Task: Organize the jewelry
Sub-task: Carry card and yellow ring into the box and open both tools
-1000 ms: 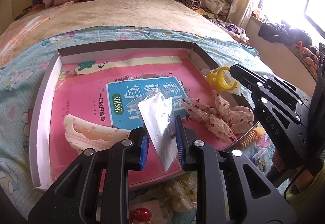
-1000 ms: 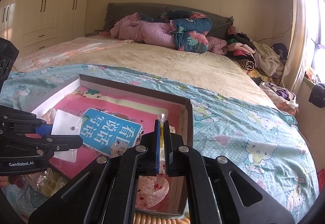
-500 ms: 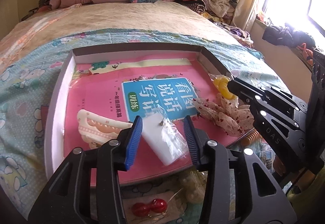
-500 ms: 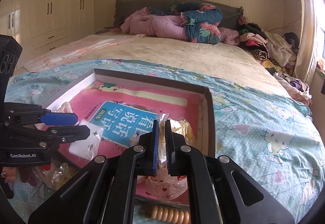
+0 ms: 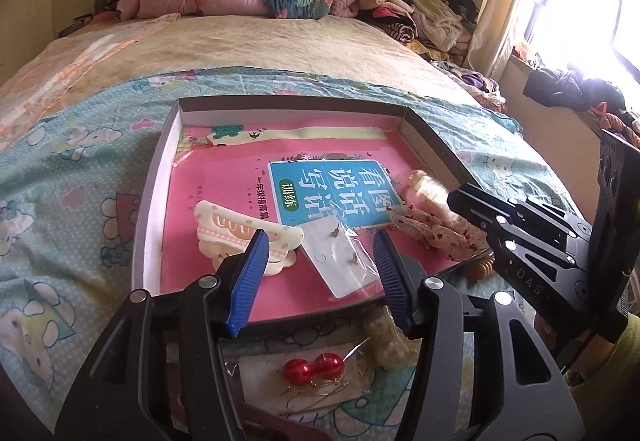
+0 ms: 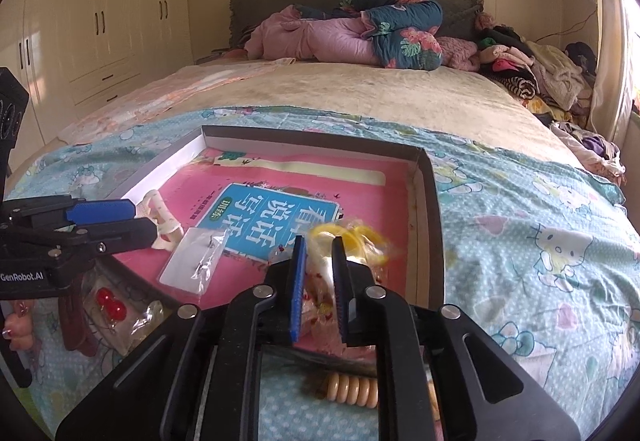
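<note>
Having just released the bagged white earring card (image 5: pixel 340 261) near the shallow cardboard tray's (image 5: pixel 152 209) front edge, left gripper (image 5: pixel 320 273) spreading wide, empty.

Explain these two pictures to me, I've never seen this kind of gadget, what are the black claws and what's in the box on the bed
The black claws are hand-held grippers, one in each of a person's hands; there is no robot arm. Each carries a camera looking along its two fingers, so each picture is one claw's own view.

In the left claw's view, the left gripper is open and holds nothing; an earring card lies beneath it in the tray, beside a cream hair clip. The right gripper shows at the side.

In the right claw's view, the right gripper is open over a bag of yellow rings.

The tray sits on a bed and is lined with a pink book. Red earrings and wooden beads lie outside it.
</note>
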A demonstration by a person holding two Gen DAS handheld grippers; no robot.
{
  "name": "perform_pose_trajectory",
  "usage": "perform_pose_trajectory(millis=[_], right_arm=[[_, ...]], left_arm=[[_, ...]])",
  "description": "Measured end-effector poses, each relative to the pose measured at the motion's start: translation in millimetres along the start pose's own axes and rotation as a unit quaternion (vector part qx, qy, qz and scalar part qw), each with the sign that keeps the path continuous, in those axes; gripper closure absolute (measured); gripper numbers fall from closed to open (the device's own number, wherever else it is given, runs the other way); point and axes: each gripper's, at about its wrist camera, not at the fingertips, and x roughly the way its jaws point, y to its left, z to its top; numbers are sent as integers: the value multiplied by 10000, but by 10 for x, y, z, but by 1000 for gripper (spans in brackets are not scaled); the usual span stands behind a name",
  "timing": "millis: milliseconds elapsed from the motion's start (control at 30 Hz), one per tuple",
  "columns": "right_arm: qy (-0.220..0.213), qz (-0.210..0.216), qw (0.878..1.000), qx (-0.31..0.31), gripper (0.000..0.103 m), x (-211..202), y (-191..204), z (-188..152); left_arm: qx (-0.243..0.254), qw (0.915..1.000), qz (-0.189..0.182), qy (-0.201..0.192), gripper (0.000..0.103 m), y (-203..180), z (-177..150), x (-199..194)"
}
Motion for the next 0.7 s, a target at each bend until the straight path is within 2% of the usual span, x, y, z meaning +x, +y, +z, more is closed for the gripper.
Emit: perform_pose_trajectory(millis=[167, 400, 700], right_arm=[[-27, 44, 9999, 87, 69, -110, 8, -41], [-245, 49, 9995, 175, 53, -357, 42, -75], [-477, -63, 9984, 300, 34, -643, 81, -137]], left_arm=[[-24, 9999, 46, -101, 49, 10, -33, -104], [-115, 9997, 85, -222, 39, 33, -103, -248], [-198, 9990, 95, -401, 18, 31, -186, -421]])
